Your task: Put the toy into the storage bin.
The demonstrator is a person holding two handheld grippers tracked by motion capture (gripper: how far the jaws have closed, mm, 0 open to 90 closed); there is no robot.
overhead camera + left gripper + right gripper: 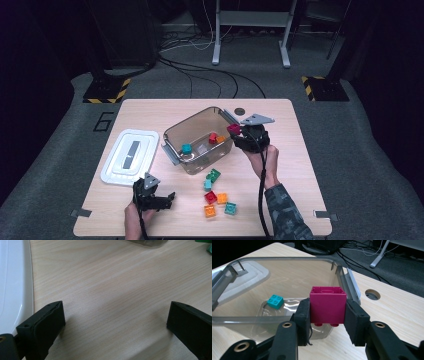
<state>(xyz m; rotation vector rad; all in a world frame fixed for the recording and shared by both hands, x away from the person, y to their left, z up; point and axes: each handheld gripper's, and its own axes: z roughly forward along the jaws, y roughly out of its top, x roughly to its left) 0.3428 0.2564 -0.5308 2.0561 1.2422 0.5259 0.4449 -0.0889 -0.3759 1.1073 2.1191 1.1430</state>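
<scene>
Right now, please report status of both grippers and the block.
Right gripper shut on magenta block, at clear bin rim. Left gripper open over bare table. Nothing in the way.

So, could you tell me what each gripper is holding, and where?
The right gripper clamps the magenta block by two opposite side walls, studs downward. The left gripper holds nothing.

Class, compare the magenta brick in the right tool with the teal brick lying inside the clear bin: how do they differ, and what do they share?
The magenta brick is clamped between the right tool's pads above the clear bin's rim; the teal brick rests loose on the bin's floor. The magenta brick is held upside down, studs pointing down and hollow underside up; the teal brick lies studs up. The magenta brick is tall and cube-like; the teal one looks flatter. Both are studded plastic building bricks.
</scene>
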